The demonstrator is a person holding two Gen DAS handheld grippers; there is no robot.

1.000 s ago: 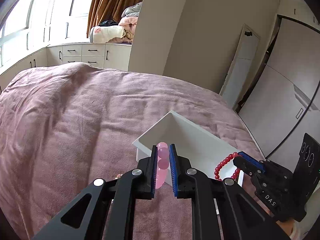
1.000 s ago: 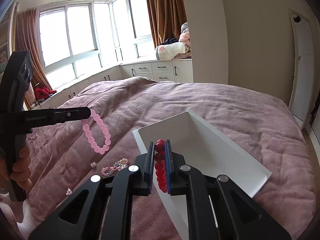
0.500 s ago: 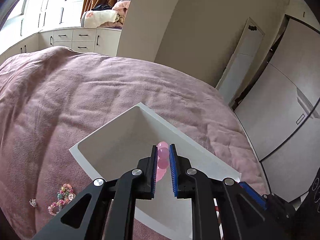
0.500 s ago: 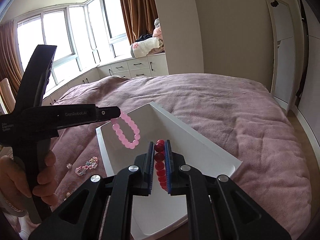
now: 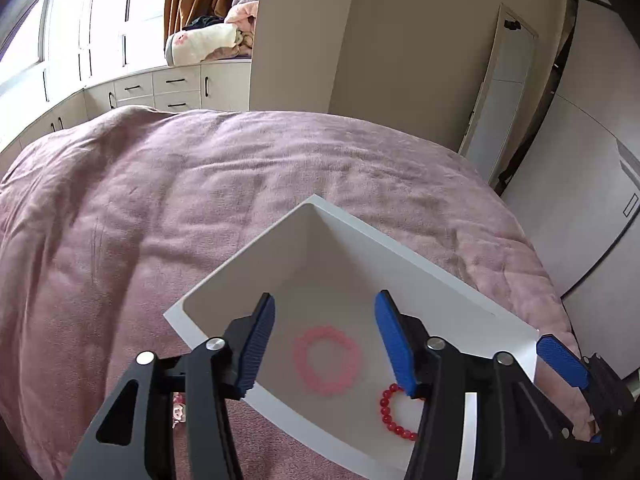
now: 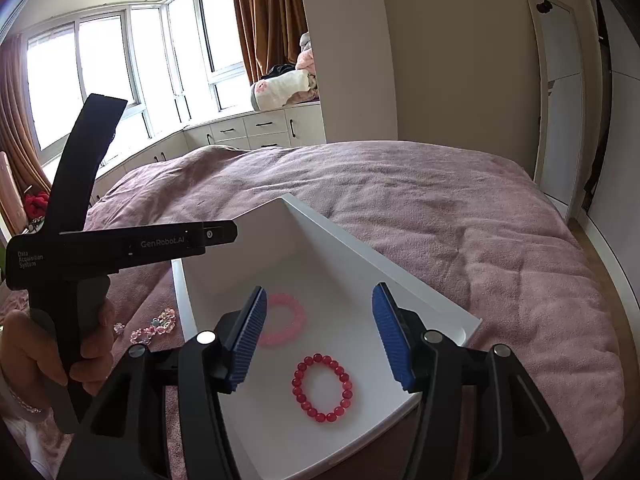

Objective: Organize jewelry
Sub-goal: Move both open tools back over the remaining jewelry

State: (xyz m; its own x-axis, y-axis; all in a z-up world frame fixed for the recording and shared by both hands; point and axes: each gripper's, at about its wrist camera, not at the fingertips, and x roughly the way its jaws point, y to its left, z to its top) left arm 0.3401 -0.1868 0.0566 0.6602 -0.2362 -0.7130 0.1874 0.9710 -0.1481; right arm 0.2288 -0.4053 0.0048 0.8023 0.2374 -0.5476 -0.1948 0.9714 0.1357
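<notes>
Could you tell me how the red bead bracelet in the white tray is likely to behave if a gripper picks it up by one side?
The red bead bracelet is a loop of separate round beads, so it would probably sag into a hanging oval rather than hold shape. The beads look glossy, so they may slip between pads. It seems light; lying flat in the white tray, it is unlikely to roll.

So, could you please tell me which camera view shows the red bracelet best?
The right wrist view: the whole red bracelet lies unobstructed in the white tray. In the left wrist view, a finger of the left tongs hides part of it.
</notes>
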